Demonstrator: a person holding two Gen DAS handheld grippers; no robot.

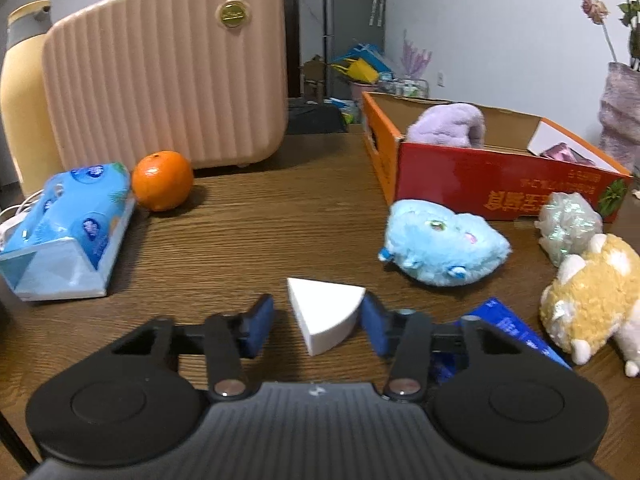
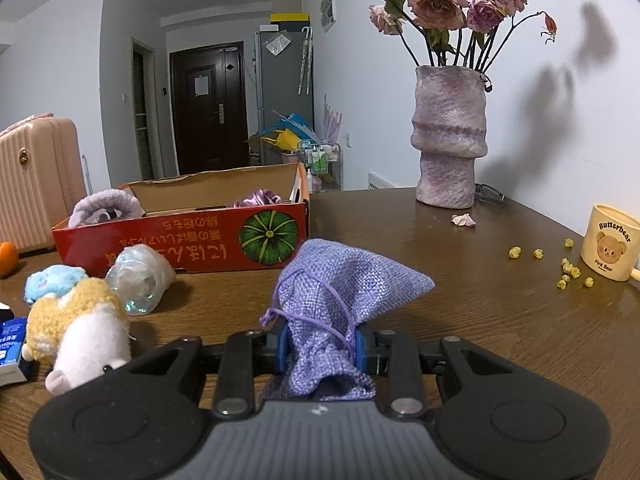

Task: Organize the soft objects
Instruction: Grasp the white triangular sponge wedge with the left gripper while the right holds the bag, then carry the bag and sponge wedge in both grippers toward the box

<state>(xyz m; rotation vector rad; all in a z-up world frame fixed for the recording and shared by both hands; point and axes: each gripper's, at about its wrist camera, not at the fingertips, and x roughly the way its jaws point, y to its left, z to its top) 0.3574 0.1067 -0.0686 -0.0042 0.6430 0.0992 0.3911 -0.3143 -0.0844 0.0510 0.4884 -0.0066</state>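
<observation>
A white wedge-shaped sponge (image 1: 326, 316) lies on the wooden table between the blue pads of my left gripper (image 1: 318, 300). The right pad touches it, and a narrow strip of table shows at the left pad, so the gripper is open around it. My right gripper (image 2: 320, 330) is shut on a lilac drawstring pouch (image 2: 340, 288), whose body sticks out forward. The red cardboard box (image 1: 500, 184) (image 2: 180, 244) holds a purple plush (image 1: 448, 124) and a pink item. In front of it lie a blue plush (image 1: 440, 244), a yellow-white plush (image 1: 592, 292) (image 2: 76, 328) and a shiny crinkled bag (image 1: 568, 224) (image 2: 140, 276).
A pink suitcase (image 1: 168, 72), an orange (image 1: 162, 186), a blue tissue pack (image 1: 68, 228) and a yellow bottle (image 1: 20, 92) stand at the left. A blue packet (image 1: 516, 328) lies by the yellow plush. At the right are a flower vase (image 2: 448, 140), a bear cup (image 2: 610, 244) and scattered yellow bits (image 2: 568, 268).
</observation>
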